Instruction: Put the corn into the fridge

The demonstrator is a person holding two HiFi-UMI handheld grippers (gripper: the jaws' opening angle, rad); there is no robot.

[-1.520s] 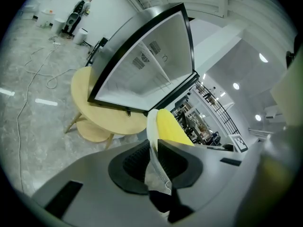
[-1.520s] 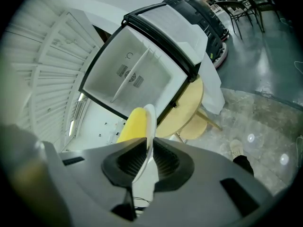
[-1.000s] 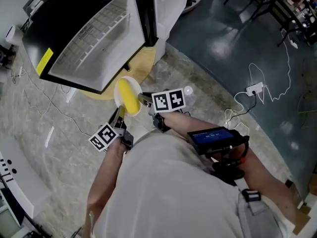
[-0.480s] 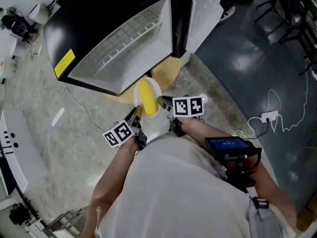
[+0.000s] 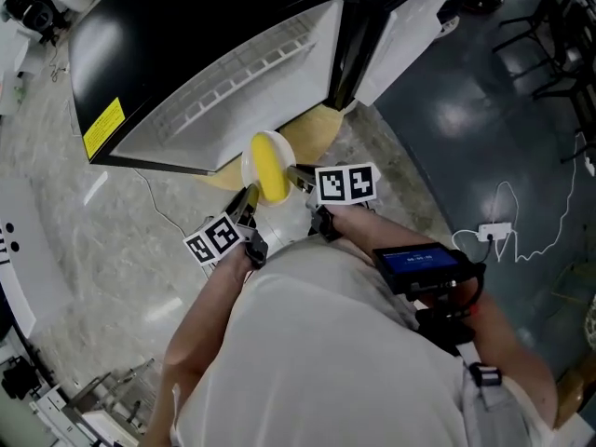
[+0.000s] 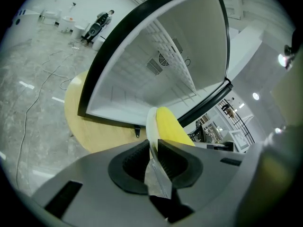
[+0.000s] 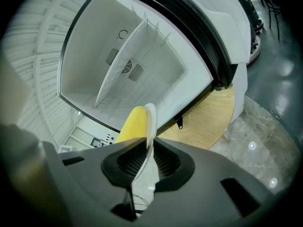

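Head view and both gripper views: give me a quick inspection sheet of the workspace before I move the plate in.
Surface: pale stone floor; the fridge stands on a round wooden disc.
Job's things: corn lies on a white plate, held in front of the open fridge, not yet inside; door swung wide, wire shelf inside.
Clutter: nothing seen.
Grippers: left gripper and right gripper each have their fingers shut on the plate's rim, from opposite sides.
Cables: socket strip with a white lead at right; thin cable left of the disc.
Surroundings: chair legs on dark flooring at right.
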